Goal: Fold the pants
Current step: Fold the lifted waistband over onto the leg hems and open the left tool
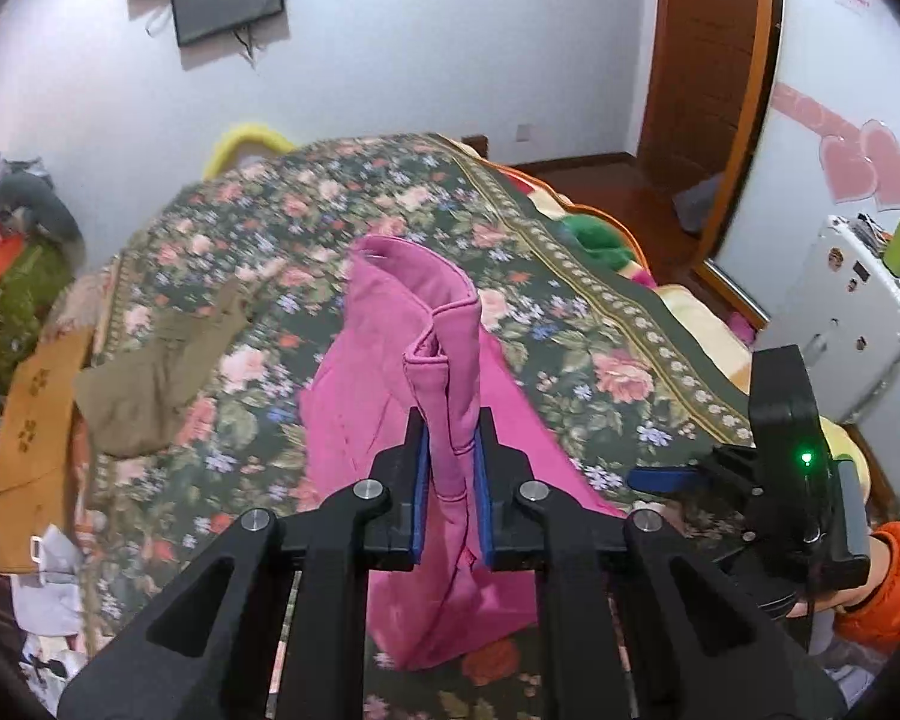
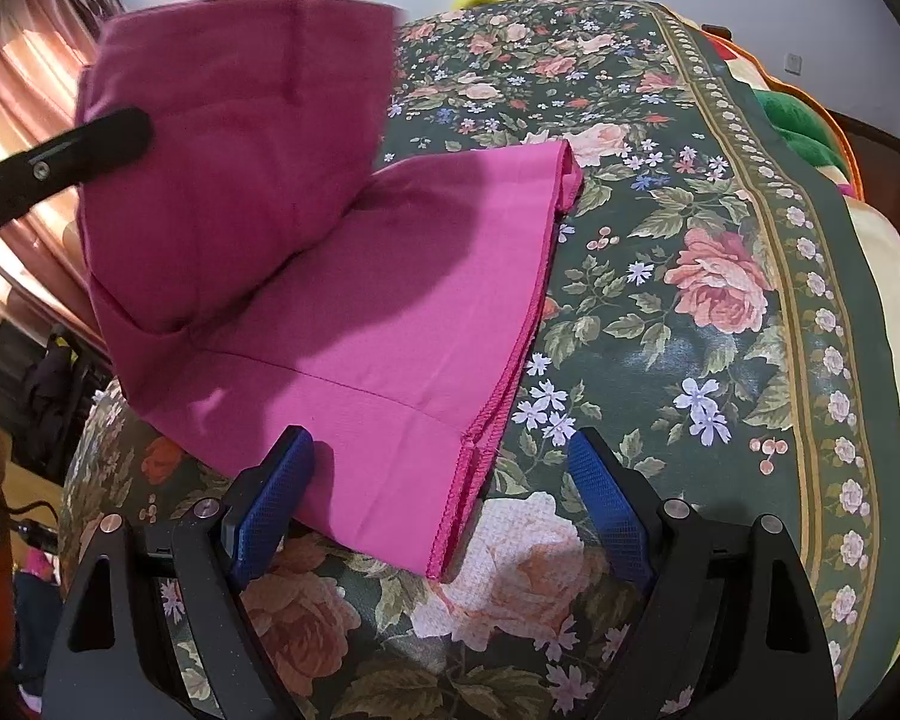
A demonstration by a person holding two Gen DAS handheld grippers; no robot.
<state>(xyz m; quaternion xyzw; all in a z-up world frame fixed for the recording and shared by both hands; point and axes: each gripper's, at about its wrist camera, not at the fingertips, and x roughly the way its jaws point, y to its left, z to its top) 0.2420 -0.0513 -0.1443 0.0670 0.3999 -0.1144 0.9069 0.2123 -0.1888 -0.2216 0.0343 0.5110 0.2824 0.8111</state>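
Closest to the left wrist camera, the left hand-held gripper [image 1: 451, 450] is clamped on a bunched, hemmed edge of the pink pants [image 1: 426, 360], its blue pads [image 1: 421, 480] pressed against the cloth on both sides. The gripped part stands up off the bed [image 1: 570, 276] as a raised fold, and the rest of the pants drapes down onto the floral bedspread below it.

In the right wrist view, the right hand-held gripper [image 2: 441, 468] is spread wide and holds nothing. Its blue pads [image 2: 273, 492] sit on either side of the near corner of the pants [image 2: 390, 312], where a stitched hem runs along the right edge of the cloth. That lower layer lies flat on the bed [image 2: 720, 390]. Above it, to the left, the lifted part hangs as a darker pink fold, with the black finger of the left hand-held gripper [image 2: 84, 144] beside it.

To the right of the hem, the bedspread is bare floral fabric out to its patterned border, giving open room on that side. Farther left in the left wrist view, a brown garment [image 1: 156, 372] lies well apart from the pants, and an orange cloth [image 1: 36, 420] hangs at the bed's left edge. Beyond the bed stand a white wall with a dark screen [image 1: 228, 0], a wooden door [image 1: 708, 60], and a white cabinet [image 1: 852, 300] at the right.
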